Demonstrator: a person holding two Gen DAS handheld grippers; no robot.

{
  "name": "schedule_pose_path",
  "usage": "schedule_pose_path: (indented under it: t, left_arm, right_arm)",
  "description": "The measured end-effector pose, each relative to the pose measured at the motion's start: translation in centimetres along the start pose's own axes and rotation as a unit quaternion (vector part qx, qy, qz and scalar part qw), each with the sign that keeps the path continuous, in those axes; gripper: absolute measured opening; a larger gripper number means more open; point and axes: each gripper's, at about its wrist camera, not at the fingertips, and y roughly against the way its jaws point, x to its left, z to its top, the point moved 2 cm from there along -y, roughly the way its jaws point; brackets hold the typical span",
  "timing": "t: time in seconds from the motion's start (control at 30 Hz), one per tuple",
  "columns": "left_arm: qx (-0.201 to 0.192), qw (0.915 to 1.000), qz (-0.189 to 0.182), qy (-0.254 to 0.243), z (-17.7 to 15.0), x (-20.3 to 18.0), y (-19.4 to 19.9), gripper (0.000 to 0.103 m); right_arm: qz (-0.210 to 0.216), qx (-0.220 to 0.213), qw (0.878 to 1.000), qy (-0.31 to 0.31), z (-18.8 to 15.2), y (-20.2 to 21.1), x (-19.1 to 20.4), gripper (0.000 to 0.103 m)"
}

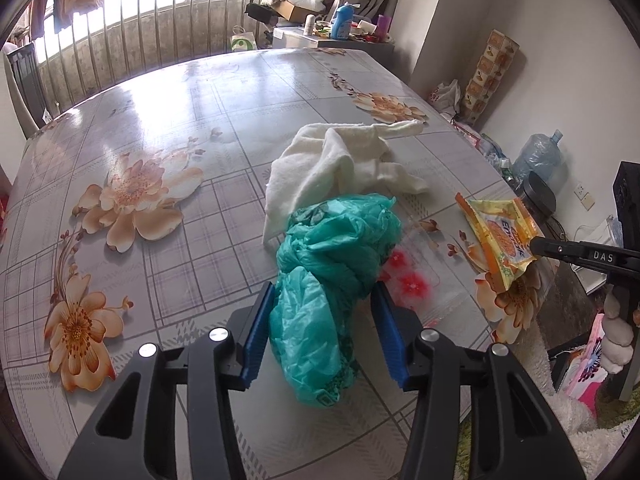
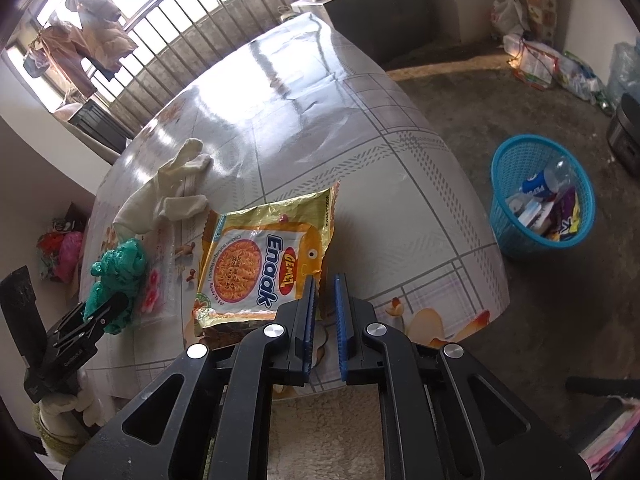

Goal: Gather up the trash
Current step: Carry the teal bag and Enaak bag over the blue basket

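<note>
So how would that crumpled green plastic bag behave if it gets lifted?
The green plastic bag looks thin and crumpled, so probably floppy and very light. It would likely squash between the left gripper pads rather than resist. Its glossy film may slip, and loose folds could trail onto the table.

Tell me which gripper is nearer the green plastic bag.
Left. The left gripper has its jaws on either side of the green plastic bag, which lies between them. The right gripper is off to the side at the noodle wrapper.
</note>
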Motion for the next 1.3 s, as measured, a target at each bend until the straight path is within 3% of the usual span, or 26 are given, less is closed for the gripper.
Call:
schedule_pose_path:
  t: [0.3, 0.47, 0.77, 1.0, 1.3]
  left_arm:
    - [-0.021, 0.9992, 0.024, -0.022, -0.3, -0.9, 1.2, 0.045]
    - [-0.04, 0.9986, 0.026, -0.021, -0.5, -0.8, 2.6, 0.045]
    - [-0.076, 0.9967, 0.024, -0.011, -0.5, -0.6, 5.8, 0.044]
    - [-0.107, 0.9929, 0.029, -0.042, 1.7, -1.9, 7.3, 0.044]
    - [-0.109, 0.9907, 0.029, -0.076, 4.8, -3.8, 5.9, 0.044]
  right_arm:
    - [-0.01, 0.0, 1.0, 0.011, -0.1, -0.2, 0.4, 0.009]
    - [-0.012, -0.005, 1.0, 0.017, -0.2, 0.0, 0.5, 0.003]
    - [0.018, -0.026, 0.999, 0.008, 0.1, 1.2, 0.5, 0.0]
    - [0.032, -0.05, 0.998, 0.0, 0.6, 2.6, 0.6, 0.0]
    - [0.027, -0.077, 0.997, -0.009, 1.2, 4.1, 0.1, 0.0]
